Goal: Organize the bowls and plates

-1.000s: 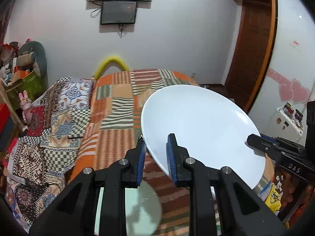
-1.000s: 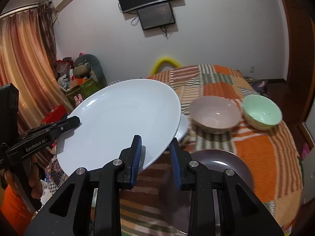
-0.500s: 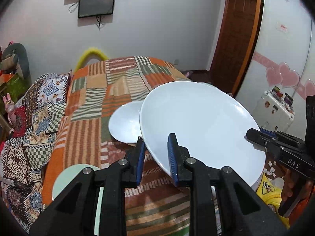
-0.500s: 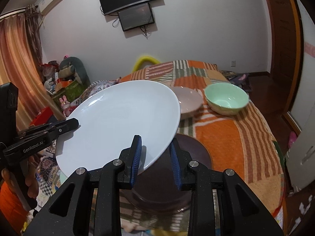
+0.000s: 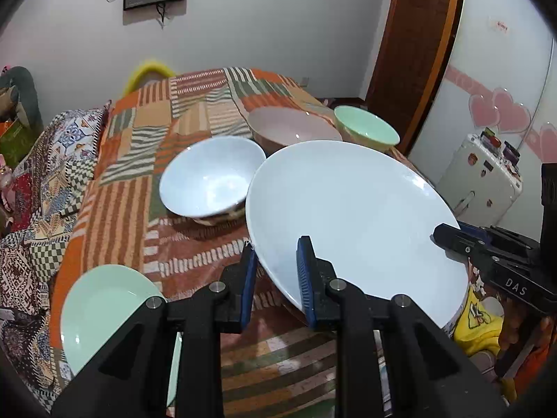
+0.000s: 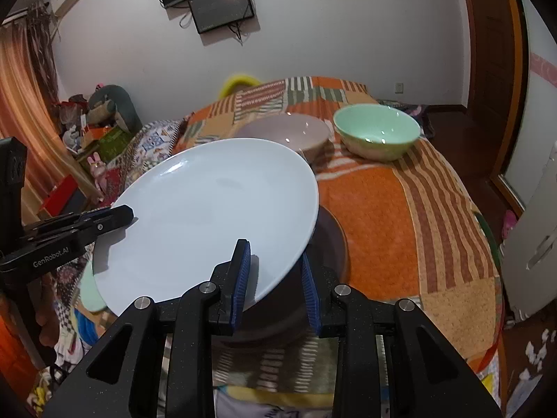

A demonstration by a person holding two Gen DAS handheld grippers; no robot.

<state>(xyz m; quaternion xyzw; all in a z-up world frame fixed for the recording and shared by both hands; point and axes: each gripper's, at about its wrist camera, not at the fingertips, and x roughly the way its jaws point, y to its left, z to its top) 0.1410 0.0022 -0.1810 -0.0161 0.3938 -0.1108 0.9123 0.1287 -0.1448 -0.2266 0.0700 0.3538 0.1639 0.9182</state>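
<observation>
A large white plate (image 5: 351,216) is held tilted above the bed between both grippers; it also shows in the right wrist view (image 6: 209,216). My left gripper (image 5: 276,273) is shut on its near left rim. My right gripper (image 6: 275,278) is shut on its opposite rim and shows from the side in the left wrist view (image 5: 487,247). Under the plate lies a dark brown plate (image 6: 330,244). A white bowl (image 5: 212,181), a pink bowl (image 5: 292,130) and a green bowl (image 5: 365,132) stand on the patchwork blanket (image 5: 146,146). A green plate (image 5: 104,306) lies at the near left.
The bed's right edge drops to the floor by a wooden door (image 5: 414,41) and a white fridge (image 5: 480,177). Patterned pillows (image 5: 45,160) and cluttered shelves (image 6: 94,132) line the left side. A wall screen (image 6: 222,7) hangs beyond the bed.
Both grippers have carried the white plate to the right and down over the dark brown plate. The white, pink and green bowls and the green plate have come into the left wrist view.
</observation>
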